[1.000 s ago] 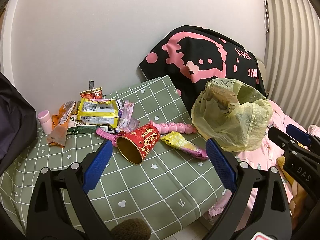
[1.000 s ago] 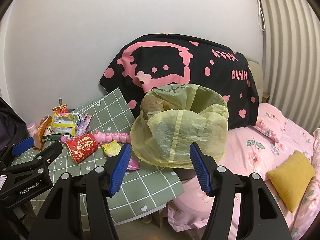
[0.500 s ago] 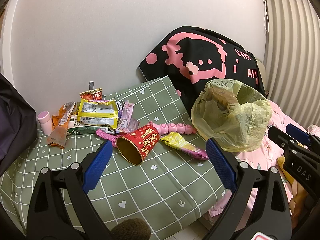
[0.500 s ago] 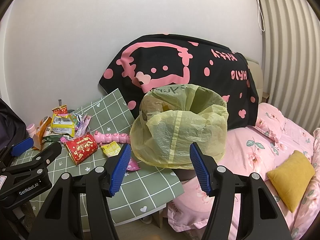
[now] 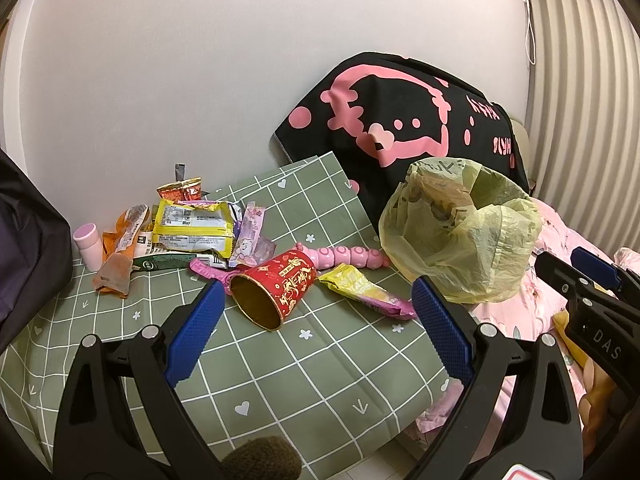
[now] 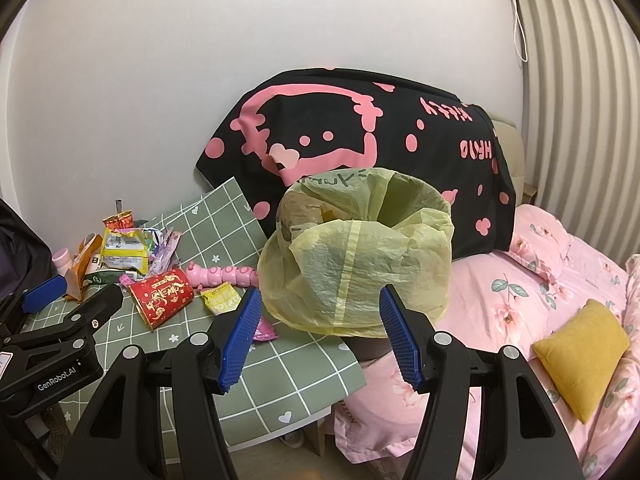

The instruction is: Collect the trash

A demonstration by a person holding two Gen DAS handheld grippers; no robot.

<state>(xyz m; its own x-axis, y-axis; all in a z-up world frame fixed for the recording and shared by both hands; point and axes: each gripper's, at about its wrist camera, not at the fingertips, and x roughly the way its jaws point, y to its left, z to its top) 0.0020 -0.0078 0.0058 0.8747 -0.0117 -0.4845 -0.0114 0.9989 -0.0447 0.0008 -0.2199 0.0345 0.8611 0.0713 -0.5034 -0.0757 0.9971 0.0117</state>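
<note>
A red paper cup point(image 5: 276, 287) lies on its side on the green checked tablecloth point(image 5: 304, 364), its mouth toward me. Behind it lie several snack wrappers, among them a yellow packet point(image 5: 192, 227), and to its right a yellow-pink wrapper point(image 5: 360, 290). A yellow trash bag point(image 5: 460, 232) stands open at the table's right edge; it also shows in the right wrist view point(image 6: 356, 256). My left gripper point(image 5: 316, 320) is open and empty, just in front of the cup. My right gripper point(image 6: 320, 320) is open and empty in front of the bag.
A pink segmented toy point(image 5: 348, 256) and a small pink bottle point(image 5: 88, 246) lie on the table. A black Hello Kitty cloth point(image 6: 360, 136) covers the headboard. A pink bed point(image 6: 552, 300) with a yellow cushion point(image 6: 580, 356) is on the right. A dark bag point(image 5: 28, 248) stands on the left.
Both grippers have edged slightly forward toward the table; the cup and bag look a little nearer. Nothing has been taken hold of.
</note>
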